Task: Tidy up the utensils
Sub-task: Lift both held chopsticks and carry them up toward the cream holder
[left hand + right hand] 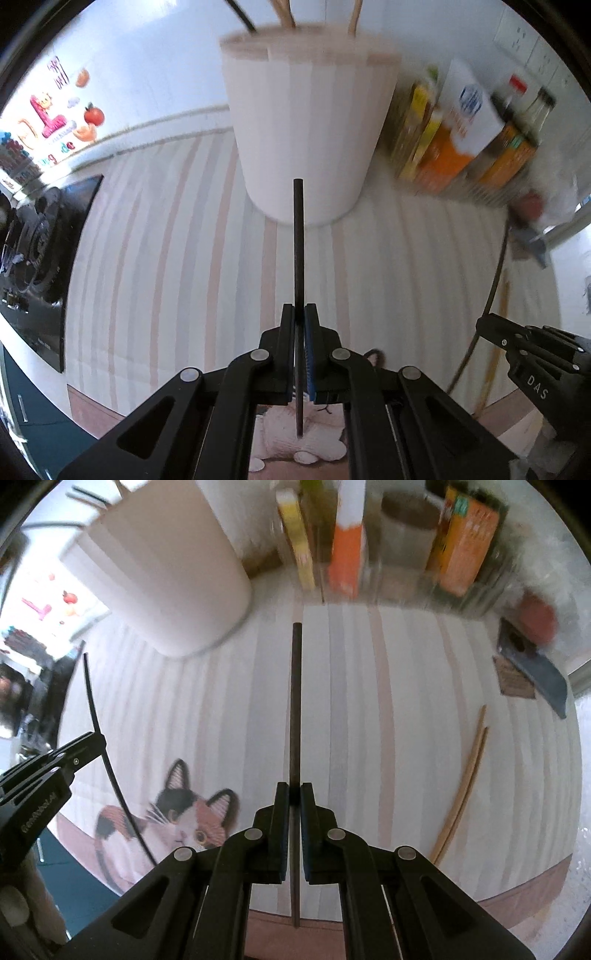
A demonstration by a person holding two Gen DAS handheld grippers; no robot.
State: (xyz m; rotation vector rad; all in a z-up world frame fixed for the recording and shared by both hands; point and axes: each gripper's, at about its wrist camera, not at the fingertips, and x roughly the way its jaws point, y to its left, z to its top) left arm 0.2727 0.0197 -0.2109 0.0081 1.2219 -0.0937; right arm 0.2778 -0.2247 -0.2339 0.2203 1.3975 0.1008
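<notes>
While a striped tablecloth (369, 709) with a cat print (184, 823) covers the table, a white utensil holder (306, 125) stands near its far edge, beside a row of boxes and bottles (461, 136). Left gripper (300, 314): jaws clamped on a black chopstick (298, 240) whose tip points at the holder. Right gripper (294, 790): jaws clamped on a second dark chopstick (295, 701), held above the cloth. Two wooden chopsticks (461, 786) lie on the cloth, right of the right gripper.
</notes>
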